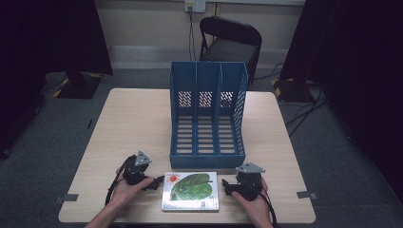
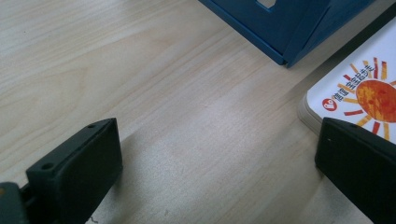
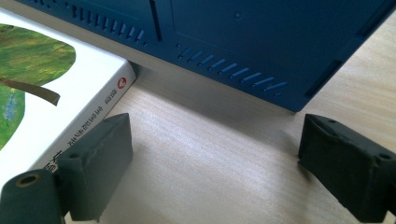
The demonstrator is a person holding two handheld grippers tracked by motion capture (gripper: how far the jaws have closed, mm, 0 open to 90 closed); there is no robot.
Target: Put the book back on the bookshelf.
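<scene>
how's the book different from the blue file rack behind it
The book lies flat at the table's near edge; the rack stands upright behind it. The book is white with a green leaf and orange sun; the rack is plain blue with slotted walls. Both rest on the table, untouched.

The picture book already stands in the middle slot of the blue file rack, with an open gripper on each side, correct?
Not quite: the high view shows the book lying flat on the table before the rack, whose slots are empty. Both grippers, left and right, are open beside it.
</scene>
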